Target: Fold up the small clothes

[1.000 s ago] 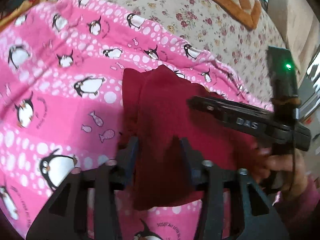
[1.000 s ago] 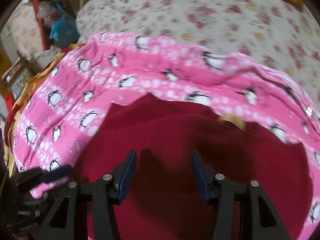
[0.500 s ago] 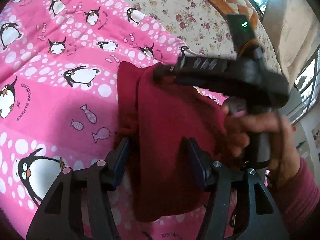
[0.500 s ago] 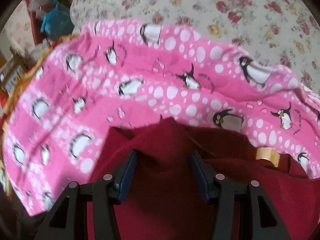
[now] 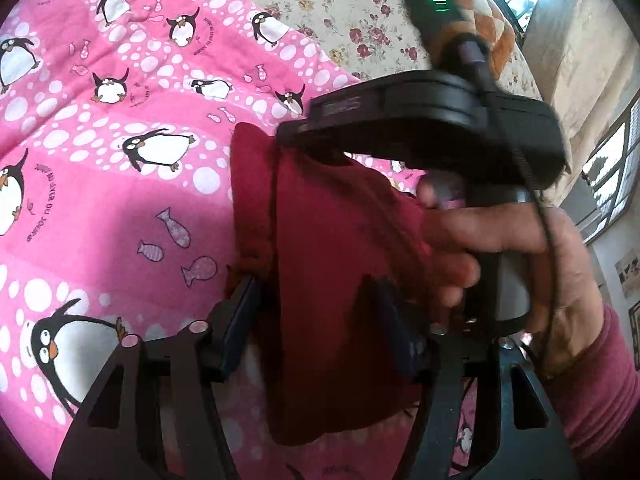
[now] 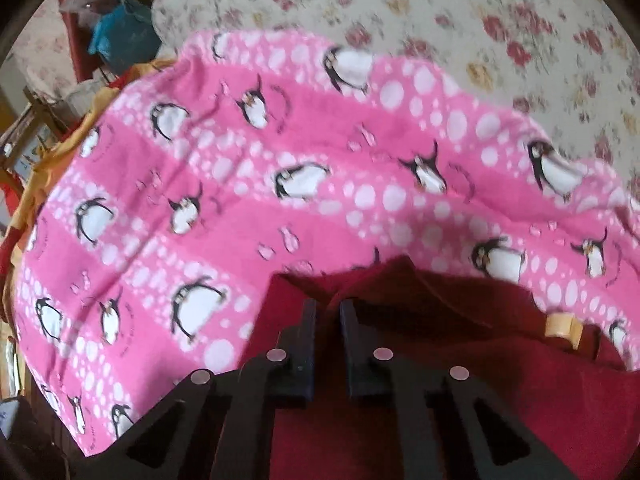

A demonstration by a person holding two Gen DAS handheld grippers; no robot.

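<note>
Left wrist view: left gripper (image 5: pixel 316 320) has just been opening, jaws now spread, pads clear of the dark red garment (image 5: pixel 332 264) that hangs between them over the pink penguin blanket (image 5: pixel 120 200). Right gripper body sits at the garment's far corner, gripped by a hand (image 5: pixel 520 248).

Right wrist view: right gripper (image 6: pixel 327 316) has just snapped closed from half-spread, clenched on a raised fold of the garment at its edge nearest the blanket. Hold likely handed over to right; next fold can start.
</note>
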